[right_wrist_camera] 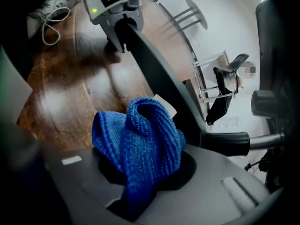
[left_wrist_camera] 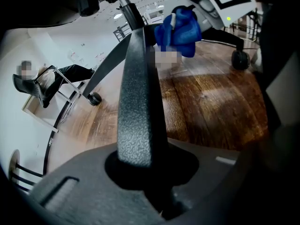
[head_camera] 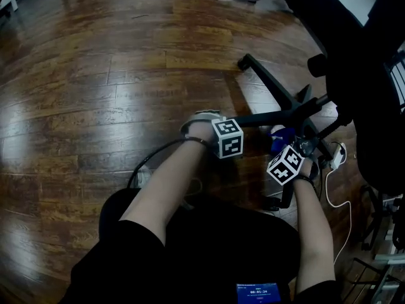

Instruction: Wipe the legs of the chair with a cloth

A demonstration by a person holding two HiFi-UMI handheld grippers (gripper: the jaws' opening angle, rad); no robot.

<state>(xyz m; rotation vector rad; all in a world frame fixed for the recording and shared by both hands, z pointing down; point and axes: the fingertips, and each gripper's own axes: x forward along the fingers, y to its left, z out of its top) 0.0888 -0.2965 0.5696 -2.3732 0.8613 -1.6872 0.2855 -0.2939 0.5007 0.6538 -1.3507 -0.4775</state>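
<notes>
Open wood floor (head_camera: 95,75) spread from 8 to 12 o'clock, and the chair (head_camera: 361,75) crowded 2 o'clock. The left gripper (head_camera: 240,123) clamped narrowly on one leg (left_wrist_camera: 138,102). At its 4 o'clock, the right gripper (head_camera: 285,145) pinched one blue cloth (right_wrist_camera: 140,144) beside that leg. The left gripper view added two castors (left_wrist_camera: 94,98).

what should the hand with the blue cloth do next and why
Probably press the blue cloth onto the chair leg and draw it along toward the left gripper. The right gripper has its tongs shut on the cloth, bunched beside that leg, and the left tongs clamp the same leg, steadying it. Contact can't be confirmed yet.
</notes>
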